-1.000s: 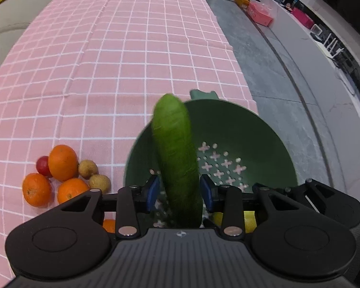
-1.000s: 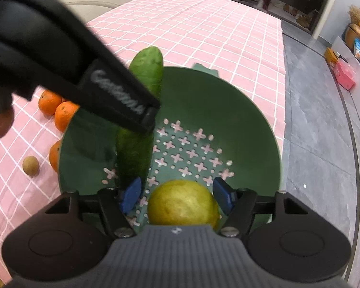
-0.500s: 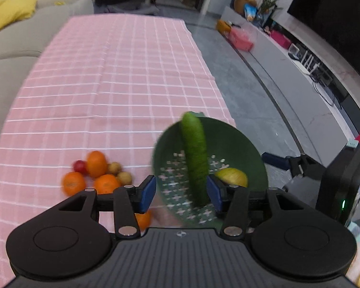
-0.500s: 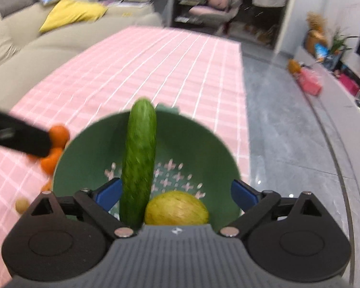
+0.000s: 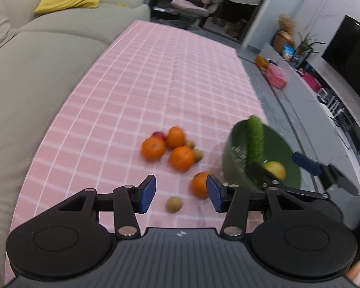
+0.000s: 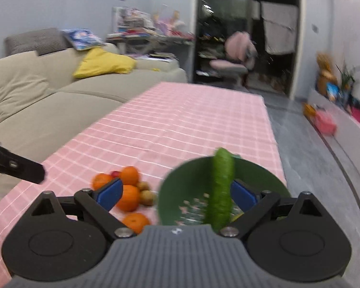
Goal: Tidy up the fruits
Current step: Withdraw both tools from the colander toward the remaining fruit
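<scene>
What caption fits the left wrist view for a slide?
Open left gripper above loose oranges; cucumber leaning in green colander.

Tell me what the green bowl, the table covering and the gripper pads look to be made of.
Green bowl: likely molded plastic, matte, with cross-shaped drain holes punched through.
Table covering: pink checked woven fabric, probably; it drapes over the edge.
Left gripper pads: blue, dull, rubber or foam by the look; blur leaves it open.
</scene>
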`<action>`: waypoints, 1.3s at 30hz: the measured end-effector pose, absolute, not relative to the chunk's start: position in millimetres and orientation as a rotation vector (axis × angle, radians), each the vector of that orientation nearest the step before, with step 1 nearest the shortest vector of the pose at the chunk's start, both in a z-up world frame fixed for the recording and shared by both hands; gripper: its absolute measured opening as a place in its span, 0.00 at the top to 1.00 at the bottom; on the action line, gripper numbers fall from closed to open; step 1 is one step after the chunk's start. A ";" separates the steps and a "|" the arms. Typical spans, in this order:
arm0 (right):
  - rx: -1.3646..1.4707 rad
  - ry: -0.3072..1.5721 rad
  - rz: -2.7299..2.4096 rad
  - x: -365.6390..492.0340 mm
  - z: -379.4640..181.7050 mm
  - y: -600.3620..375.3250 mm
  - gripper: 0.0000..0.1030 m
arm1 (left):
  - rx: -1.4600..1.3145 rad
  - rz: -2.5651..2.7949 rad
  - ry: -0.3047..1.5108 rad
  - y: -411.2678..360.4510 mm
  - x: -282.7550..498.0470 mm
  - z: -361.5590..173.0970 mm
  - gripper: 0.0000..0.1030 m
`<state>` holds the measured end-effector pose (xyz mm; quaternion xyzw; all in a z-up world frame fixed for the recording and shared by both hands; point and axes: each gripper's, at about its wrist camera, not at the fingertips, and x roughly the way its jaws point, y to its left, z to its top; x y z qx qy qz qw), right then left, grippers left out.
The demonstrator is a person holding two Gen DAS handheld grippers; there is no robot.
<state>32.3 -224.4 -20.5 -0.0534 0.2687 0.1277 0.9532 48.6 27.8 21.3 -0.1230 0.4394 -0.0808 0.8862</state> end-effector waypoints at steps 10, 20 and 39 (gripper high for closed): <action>-0.218 0.619 0.365 5.7 -38.9 -169.7 0.53 | -0.231 -0.151 0.916 40.0 42.4 -6.5 0.49; -0.020 0.817 0.178 36.8 -86.1 -164.7 0.54 | -0.229 -0.108 0.876 42.6 58.0 -39.5 0.52; 0.147 0.852 0.094 72.2 -112.3 -168.3 0.54 | -0.006 -0.116 0.848 20.1 116.8 -70.8 0.50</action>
